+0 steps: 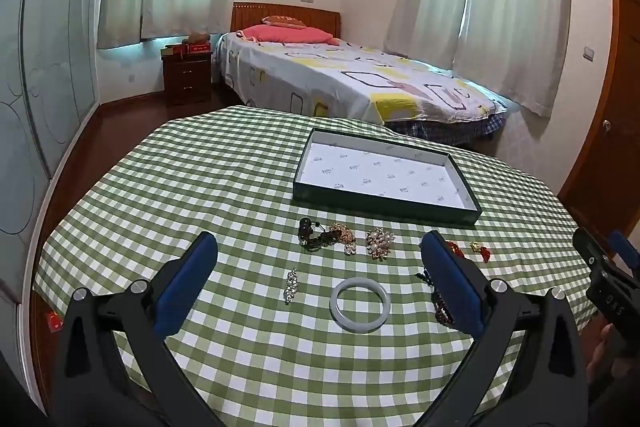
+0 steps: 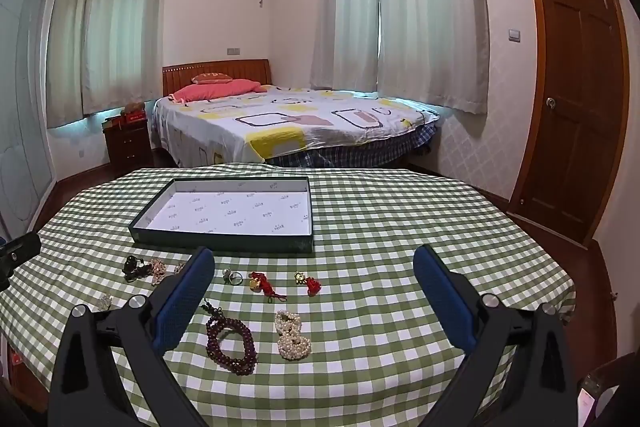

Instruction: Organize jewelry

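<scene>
Jewelry lies scattered on the green checked tablecloth (image 1: 240,187). Left gripper (image 1: 320,283), jaws spread and empty, frames a smooth pale bangle (image 1: 360,303); right gripper (image 2: 314,301), likewise spread, frames dark red beads (image 2: 232,345) and a coiled pearl strand (image 2: 293,335). Beyond sits the shallow rectangular tray (image 2: 224,242), paper-lined.

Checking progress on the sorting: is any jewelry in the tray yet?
No. The tray shows only its printed white lining, while the red bead bracelet and pearl strand lie on the checked tablecloth.

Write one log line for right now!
left gripper: open | right gripper: open | tray: empty | jewelry: all on tablecloth
</scene>
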### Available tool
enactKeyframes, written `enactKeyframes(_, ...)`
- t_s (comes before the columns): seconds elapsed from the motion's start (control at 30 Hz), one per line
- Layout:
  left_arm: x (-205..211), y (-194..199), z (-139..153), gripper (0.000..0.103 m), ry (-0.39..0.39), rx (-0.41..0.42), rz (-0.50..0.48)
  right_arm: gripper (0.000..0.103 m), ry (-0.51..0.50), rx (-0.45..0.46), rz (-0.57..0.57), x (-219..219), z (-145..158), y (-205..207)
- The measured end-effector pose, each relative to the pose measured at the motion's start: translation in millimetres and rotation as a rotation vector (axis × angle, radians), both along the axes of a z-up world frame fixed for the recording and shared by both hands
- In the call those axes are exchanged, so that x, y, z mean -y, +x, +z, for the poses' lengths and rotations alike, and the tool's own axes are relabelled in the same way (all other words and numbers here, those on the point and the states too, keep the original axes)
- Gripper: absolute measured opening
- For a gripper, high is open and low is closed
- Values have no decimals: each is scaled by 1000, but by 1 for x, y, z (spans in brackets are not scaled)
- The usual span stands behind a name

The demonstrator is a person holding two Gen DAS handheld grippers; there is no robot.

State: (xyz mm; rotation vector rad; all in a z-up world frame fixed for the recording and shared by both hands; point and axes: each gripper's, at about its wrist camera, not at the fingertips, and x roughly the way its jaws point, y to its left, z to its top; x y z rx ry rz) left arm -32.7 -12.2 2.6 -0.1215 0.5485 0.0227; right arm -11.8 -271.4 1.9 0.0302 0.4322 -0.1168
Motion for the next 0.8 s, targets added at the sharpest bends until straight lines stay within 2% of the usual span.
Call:
enactKeyframes(0.33,-6,-2,18,99,1,8,-18,97,-5,14,6,-3,0,1)
enactKeyframes(0.8,-6,2,19,99,8,0,-32,97,-9,22,9,-4,-3,-1)
